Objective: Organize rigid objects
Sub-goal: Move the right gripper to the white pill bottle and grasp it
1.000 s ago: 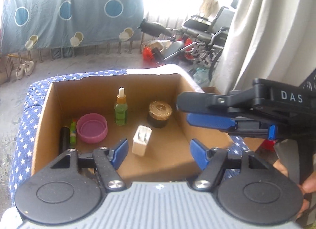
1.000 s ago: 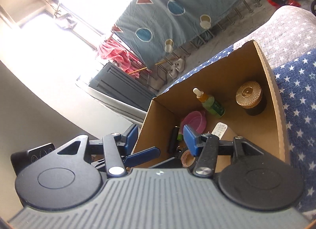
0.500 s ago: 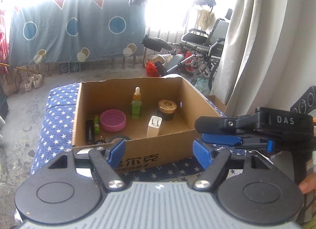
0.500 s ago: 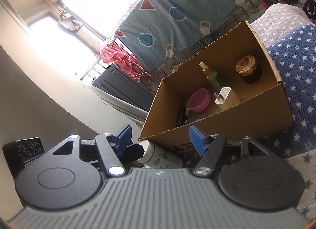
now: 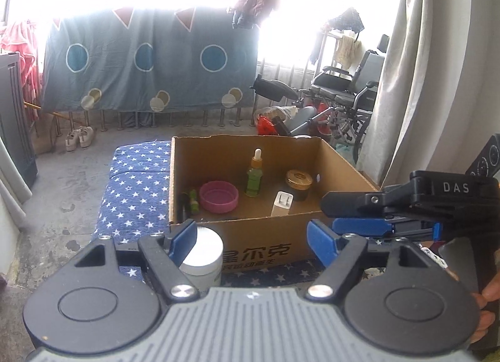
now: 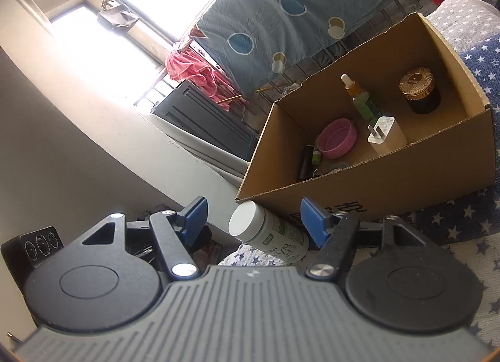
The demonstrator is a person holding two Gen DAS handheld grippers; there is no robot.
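The left gripper hangs empty, its jaws opening; the right gripper is spread too, gripping nothing. A white bottle lies on its side just before the cardboard box, half hidden behind the fingers. Inside, a dark tube by the pink lid is hard to make out.

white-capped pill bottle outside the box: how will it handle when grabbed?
The white-capped green-label plastic bottle lies on its side against the cardboard box, so a nudge would probably roll it. Its smooth round body may slip in the jaws. It looks rigid, probably light; contents can't be seen.
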